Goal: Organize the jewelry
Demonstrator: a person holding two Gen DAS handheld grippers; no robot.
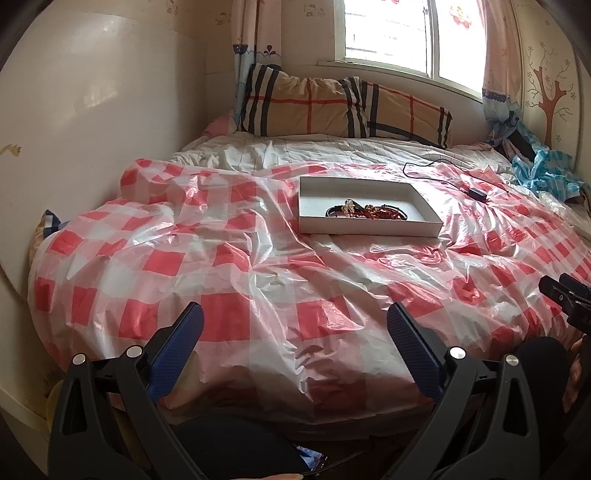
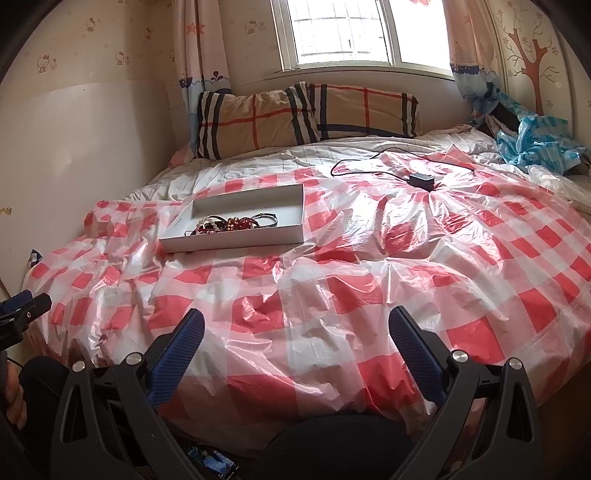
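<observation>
Lying in a tangled heap of red, black and clear beaded bracelets [image 1: 365, 211], the jewelry sits inside a shallow white cardboard tray [image 1: 369, 228] on the crinkled red-and-white checked plastic sheet [image 1: 229, 280] covering the bed. The left gripper [image 1: 294, 325] and right gripper [image 2: 296, 326] hover near the bed's front edge, well apart from the tray, blue-padded jaws spread wide and holding nothing.

No readable text, labels, brands or numbers in either view. Wallpaper [image 2: 122, 57] carries small cartoon cat prints only, no lettering legible near the window [image 2: 347, 33].
</observation>
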